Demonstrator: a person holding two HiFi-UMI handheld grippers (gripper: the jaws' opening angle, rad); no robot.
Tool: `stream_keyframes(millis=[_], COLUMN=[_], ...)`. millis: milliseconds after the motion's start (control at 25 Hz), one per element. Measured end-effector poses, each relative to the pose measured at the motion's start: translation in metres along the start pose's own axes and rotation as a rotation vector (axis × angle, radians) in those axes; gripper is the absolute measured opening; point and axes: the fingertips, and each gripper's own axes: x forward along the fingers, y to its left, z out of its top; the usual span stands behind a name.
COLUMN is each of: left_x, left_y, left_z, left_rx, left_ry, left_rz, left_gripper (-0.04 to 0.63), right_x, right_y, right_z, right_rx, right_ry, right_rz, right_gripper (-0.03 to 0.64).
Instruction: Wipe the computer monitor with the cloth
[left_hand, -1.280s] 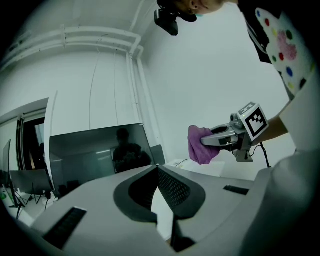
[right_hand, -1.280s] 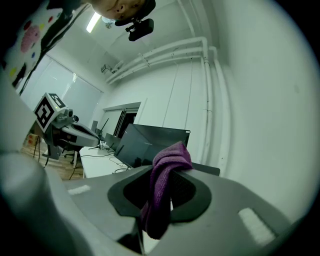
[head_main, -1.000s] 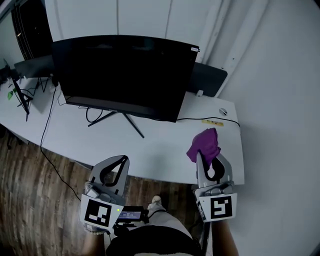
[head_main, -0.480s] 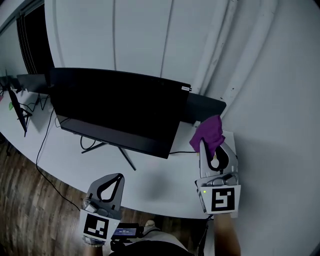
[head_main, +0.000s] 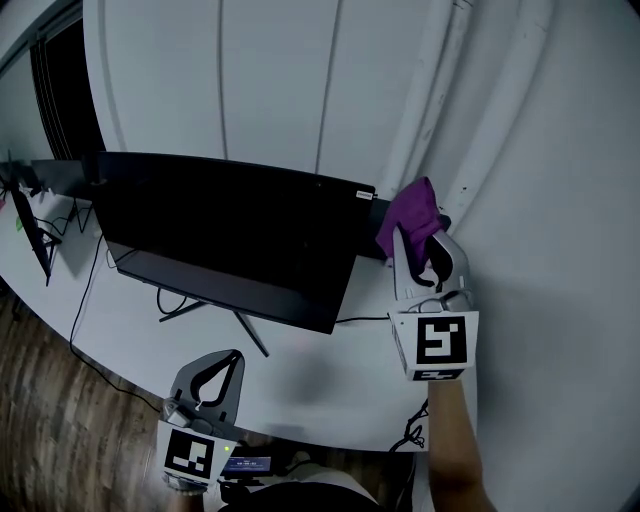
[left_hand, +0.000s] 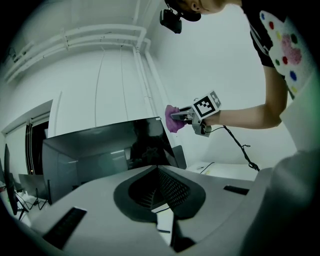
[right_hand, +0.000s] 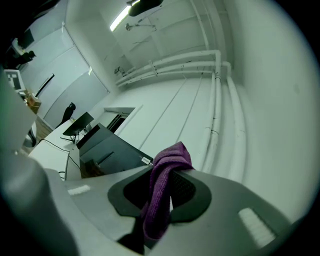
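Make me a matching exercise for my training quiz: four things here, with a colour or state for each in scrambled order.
Things:
1. cloth
2. monitor
3. left tongs
4. right tongs

States:
A. black screen
B. shut, nothing held
C. purple
D. shut on the cloth

Pairs: 1-C, 2-A, 3-B, 4-D

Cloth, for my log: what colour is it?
The cloth is purple, clearest in the right gripper view.

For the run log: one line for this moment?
right claw: shut on purple cloth, near monitor top-right corner | left claw: shut, empty | screen contact: unclear
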Motion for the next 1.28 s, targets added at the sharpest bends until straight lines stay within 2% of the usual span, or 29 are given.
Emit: stream_keyframes(millis=[440,1280], left_x=[0.009,0.008], left_y=[0.022,0.062], left_z=[-0.005,-0.026], left_rx=[0.018,-0.017], left_ry=[-0.003,0.013], left_rz=[-0.018,-0.058], left_gripper=[0.005,0.006], right_x=[0.04,0.026], right_y=[0.014,0.045], right_z=[-0.002,-0.05], right_rx=[-0.004,-0.014], right_ry=[0.007,0.158], right_rz=[0.053,0.037], right_gripper=[0.077,0.077])
